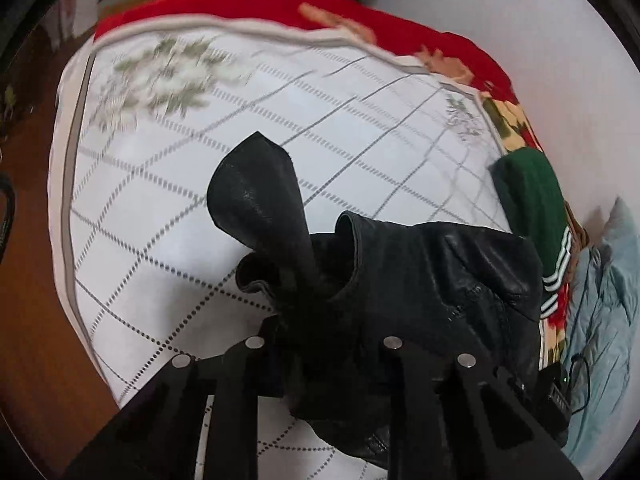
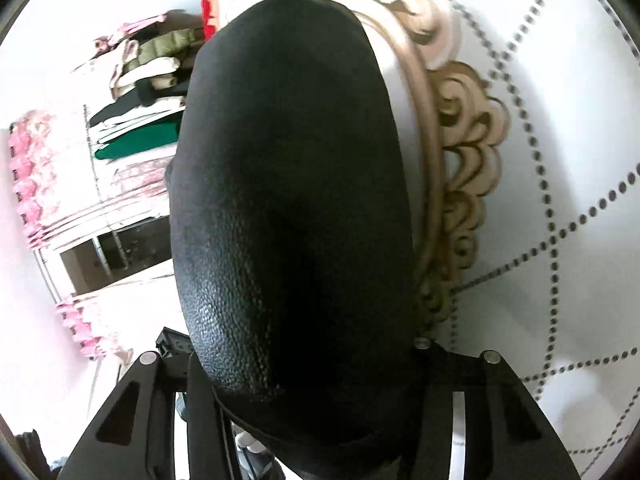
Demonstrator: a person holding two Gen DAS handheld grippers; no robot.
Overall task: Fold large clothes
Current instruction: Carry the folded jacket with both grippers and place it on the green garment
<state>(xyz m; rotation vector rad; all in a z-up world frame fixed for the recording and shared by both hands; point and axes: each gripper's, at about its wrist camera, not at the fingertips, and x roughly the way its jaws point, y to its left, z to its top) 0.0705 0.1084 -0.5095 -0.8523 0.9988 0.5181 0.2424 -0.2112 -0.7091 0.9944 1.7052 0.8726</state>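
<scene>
Bed serves as the folding surface, bare beneath | jacket, black leather, held aloft over it, seemingly for spreading; left gripper clamps bunched collar | right gripper pinches draped panel

The left wrist view is taken from just behind the left tongs, seen at the lower edge, and is aimed down and forward over the bed, whose white quilted cover fills the frame's middle. The right wrist view is set very close behind the black leather jacket, which blocks the centre. The jacket and the dotted quilt at the right are shared by both views.
</scene>
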